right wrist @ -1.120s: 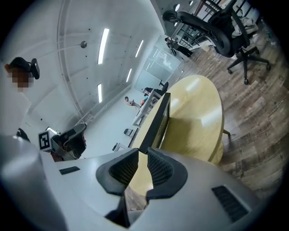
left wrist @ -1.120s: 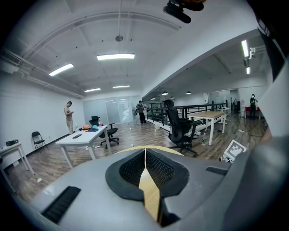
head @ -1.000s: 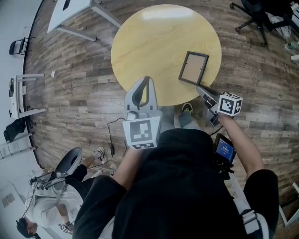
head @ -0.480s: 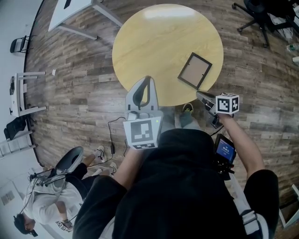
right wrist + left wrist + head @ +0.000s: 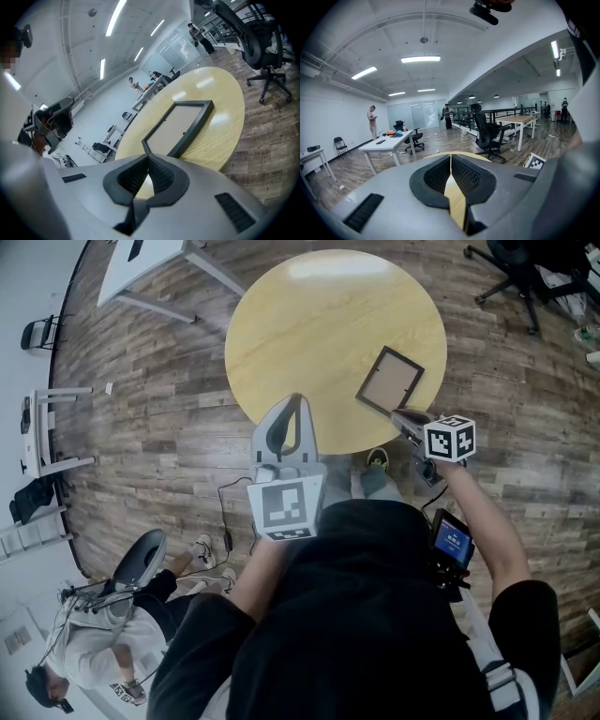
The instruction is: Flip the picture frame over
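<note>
- The left tongs [image 5: 294, 399] are pointing toward the top of the frame from lower centre, jaws pressing together.
- The right tongs [image 5: 400, 415] are angling up-left at centre right, jaws closed.

The picture frame [image 5: 389, 382] is lying on the table [image 5: 309, 334], toward its right edge. My right gripper [image 5: 405, 418] is sitting at the frame's near corner. My left gripper [image 5: 289, 423] is hovering well to the left, over the table's near edge.

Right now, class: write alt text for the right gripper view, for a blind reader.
The closed jaws of the right gripper sit at the near corner of a black picture frame lying on a round yellow table, in an open office.
</note>
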The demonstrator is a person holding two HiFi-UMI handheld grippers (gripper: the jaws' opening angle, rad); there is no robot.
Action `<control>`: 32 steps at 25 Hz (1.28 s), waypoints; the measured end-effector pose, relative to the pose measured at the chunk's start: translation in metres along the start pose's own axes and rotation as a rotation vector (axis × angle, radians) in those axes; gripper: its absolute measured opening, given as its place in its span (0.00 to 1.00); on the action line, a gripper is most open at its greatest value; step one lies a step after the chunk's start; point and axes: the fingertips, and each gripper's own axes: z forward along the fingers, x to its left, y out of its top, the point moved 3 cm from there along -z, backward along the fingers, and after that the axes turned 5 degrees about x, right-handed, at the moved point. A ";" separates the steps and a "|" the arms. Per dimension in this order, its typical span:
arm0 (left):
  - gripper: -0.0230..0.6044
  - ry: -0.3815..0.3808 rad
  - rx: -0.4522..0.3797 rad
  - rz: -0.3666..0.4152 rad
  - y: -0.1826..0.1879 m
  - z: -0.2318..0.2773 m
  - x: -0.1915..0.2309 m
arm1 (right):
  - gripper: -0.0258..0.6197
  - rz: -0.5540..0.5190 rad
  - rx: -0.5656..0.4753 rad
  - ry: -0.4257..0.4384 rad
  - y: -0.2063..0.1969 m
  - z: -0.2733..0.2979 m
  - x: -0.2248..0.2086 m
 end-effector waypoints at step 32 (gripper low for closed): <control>0.07 -0.022 -0.145 -0.042 0.045 -0.015 -0.006 | 0.07 -0.597 -0.268 -0.015 0.132 -0.064 0.177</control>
